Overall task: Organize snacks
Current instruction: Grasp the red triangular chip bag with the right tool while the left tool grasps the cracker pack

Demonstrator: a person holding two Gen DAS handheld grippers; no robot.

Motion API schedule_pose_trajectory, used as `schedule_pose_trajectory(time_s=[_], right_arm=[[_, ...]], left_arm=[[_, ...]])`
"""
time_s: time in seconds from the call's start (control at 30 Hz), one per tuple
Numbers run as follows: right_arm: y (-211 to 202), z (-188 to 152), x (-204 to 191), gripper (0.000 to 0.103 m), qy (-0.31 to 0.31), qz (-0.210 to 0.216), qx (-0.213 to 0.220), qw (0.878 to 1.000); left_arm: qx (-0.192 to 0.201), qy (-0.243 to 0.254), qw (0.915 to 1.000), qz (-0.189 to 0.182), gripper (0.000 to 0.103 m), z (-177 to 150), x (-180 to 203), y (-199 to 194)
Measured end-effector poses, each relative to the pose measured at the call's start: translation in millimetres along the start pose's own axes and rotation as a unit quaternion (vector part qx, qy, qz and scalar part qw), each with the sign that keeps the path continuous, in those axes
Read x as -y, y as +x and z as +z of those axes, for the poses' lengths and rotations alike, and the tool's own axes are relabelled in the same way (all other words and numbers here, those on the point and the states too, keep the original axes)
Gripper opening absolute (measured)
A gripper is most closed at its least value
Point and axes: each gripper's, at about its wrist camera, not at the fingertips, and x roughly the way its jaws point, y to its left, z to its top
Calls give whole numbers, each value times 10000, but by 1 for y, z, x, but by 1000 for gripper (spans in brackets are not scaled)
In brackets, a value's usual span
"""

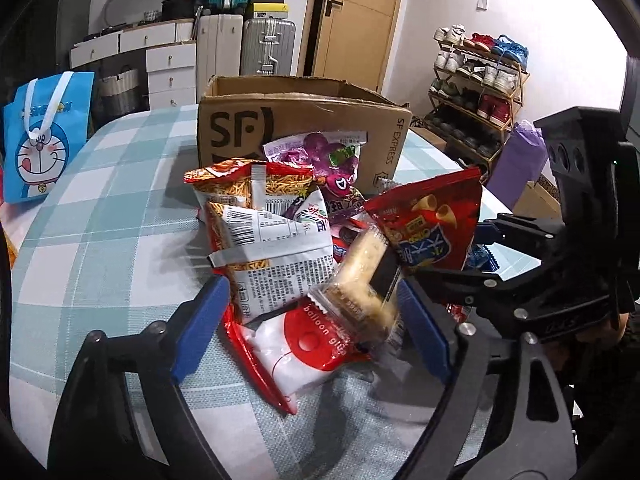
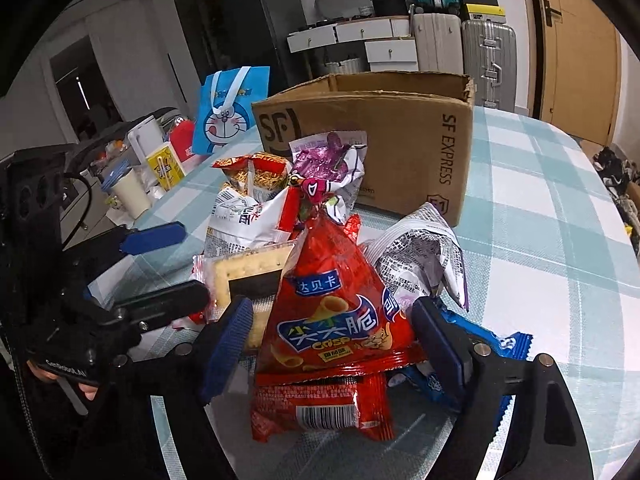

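A heap of snack packets lies on the checked tablecloth (image 1: 100, 240) in front of an open SF cardboard box (image 1: 320, 120), also in the right wrist view (image 2: 380, 128). My left gripper (image 1: 312, 328) is open, its blue pads either side of a clear cracker pack (image 1: 360, 276) and a white and red balloon glue packet (image 1: 304, 344). My right gripper (image 2: 336, 344) is open around a red cone-crisp bag (image 2: 332, 304), which stands upright; the bag also shows in the left wrist view (image 1: 432, 220). A noodle-snack bag (image 1: 256, 188) and a purple bag (image 1: 320, 156) lie behind.
A blue Doraemon gift bag (image 1: 44, 136) stands at the table's left edge. A blue packet (image 2: 480, 360) and a crumpled silver bag (image 2: 424, 256) lie right of the red bag. Cups and boxes (image 2: 132, 176) sit at far left. A shoe rack (image 1: 476, 88) and suitcases (image 1: 264, 44) stand beyond.
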Motion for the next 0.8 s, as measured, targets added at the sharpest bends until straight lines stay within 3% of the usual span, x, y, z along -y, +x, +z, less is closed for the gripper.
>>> schedule_pose_trajectory(time_s=[0.07,0.13,0.2,0.33,0.57,0.67,0.8], right_arm=[[1,1,1,82,25,18,-28,10000],[2,1,4,72,85,61,-89,9999],[2,0,9,68,240,198,-115,9995],[-4,-4,10,62,276,265,31,9993],[-24,-12,10,59,357,531,370,9973],[-33,-13,11,59,319,461,490,9972],[-44,-18,20,59,465,470,586,9961]], left_arm=[[-42,-28,9999,-109,78,1,1,2],[-109,-17,9998,-160,77,2,2,6],[-138,-5,9998,-139,70,2,4,10],[-185,-45,9996,-201,69,5,6,14],[-277,152,9993,-188,69,11,16,17],[-372,347,9983,-295,69,12,26,19],[-489,685,9964,-82,70,11,37,32]])
